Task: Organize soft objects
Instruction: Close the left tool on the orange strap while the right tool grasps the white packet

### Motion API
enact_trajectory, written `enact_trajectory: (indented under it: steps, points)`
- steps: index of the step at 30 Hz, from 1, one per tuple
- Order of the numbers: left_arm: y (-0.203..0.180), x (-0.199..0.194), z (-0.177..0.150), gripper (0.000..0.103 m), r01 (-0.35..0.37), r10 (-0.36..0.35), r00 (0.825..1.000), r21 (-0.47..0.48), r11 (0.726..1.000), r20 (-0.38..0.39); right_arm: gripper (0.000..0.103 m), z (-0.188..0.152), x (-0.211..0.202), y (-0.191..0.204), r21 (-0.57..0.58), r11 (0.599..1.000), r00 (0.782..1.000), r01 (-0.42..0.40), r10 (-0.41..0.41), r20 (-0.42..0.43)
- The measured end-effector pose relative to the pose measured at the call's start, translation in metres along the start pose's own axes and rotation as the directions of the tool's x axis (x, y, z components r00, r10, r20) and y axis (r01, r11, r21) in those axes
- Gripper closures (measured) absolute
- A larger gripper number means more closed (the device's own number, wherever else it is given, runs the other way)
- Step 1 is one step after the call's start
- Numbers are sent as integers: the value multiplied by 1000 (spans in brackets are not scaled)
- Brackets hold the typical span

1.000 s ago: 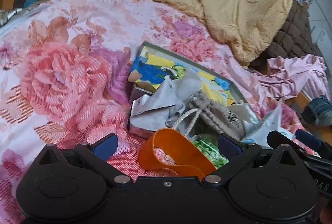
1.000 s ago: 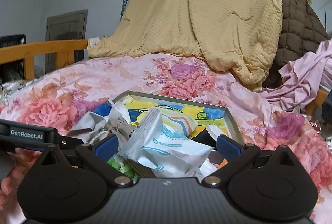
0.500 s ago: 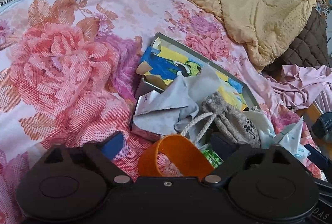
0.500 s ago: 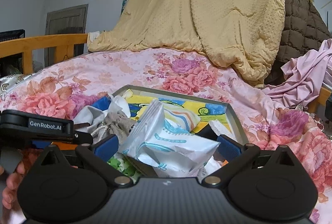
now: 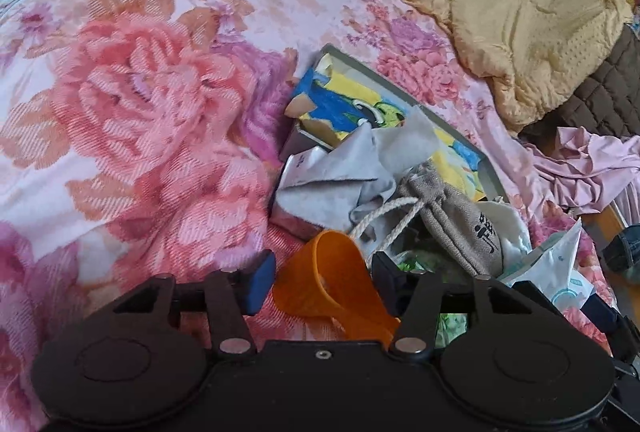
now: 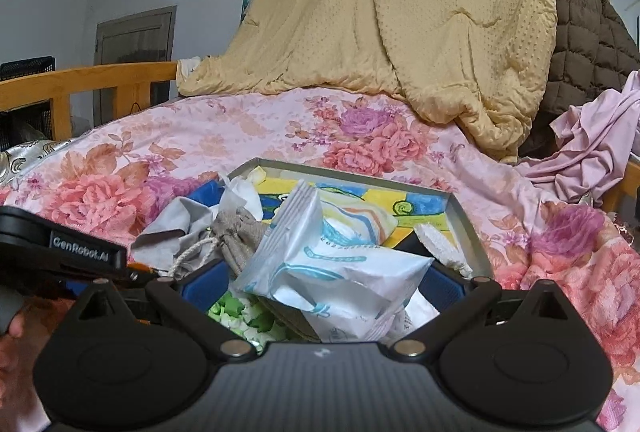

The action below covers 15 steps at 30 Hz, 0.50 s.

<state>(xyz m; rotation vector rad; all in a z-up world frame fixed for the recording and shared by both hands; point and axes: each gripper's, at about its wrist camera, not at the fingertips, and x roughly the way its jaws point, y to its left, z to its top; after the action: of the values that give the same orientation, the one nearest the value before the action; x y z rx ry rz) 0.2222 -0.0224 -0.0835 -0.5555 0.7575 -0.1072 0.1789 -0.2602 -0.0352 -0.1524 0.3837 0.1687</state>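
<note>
In the left wrist view, the left gripper (image 5: 324,278) is at the lower middle of the frame, and an orange band (image 5: 334,284) stands as a loop between its two fingers. The jaws have just been closing around it. The blue left pad (image 5: 260,282) is just beside the band's left edge and the dark right finger is against its right edge, but I cannot tell whether both pads already press on it. The band lies on the flowered bedcover (image 5: 140,104), just in front of the near corner of a grey tray (image 5: 486,168) that sits right of centre.

On the tray, above the band, there is a grey cloth (image 5: 332,176), and to the right of it a beige drawstring pouch (image 5: 452,224) with a white cord. Something green is seen behind the right finger.

In the right wrist view, the right gripper (image 6: 316,282) is at the lower middle, and its blue pads grasp a white and blue plastic packet (image 6: 332,272) from both sides, over the near part of the tray (image 6: 460,204). The pouch (image 6: 236,236) and the cloth (image 6: 176,228) are to the left of the packet. The left gripper's black body shows at the left edge of this frame. A yellow blanket (image 6: 400,32) is piled at the top.
</note>
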Motion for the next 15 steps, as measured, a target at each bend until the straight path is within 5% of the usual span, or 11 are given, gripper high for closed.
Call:
enact_trajectory:
  steps: [15]
  points:
    - [8, -7, -9, 64, 3, -6, 999, -51, 999, -51, 5, -1, 0, 4, -4, 999, 999, -42, 42, -22]
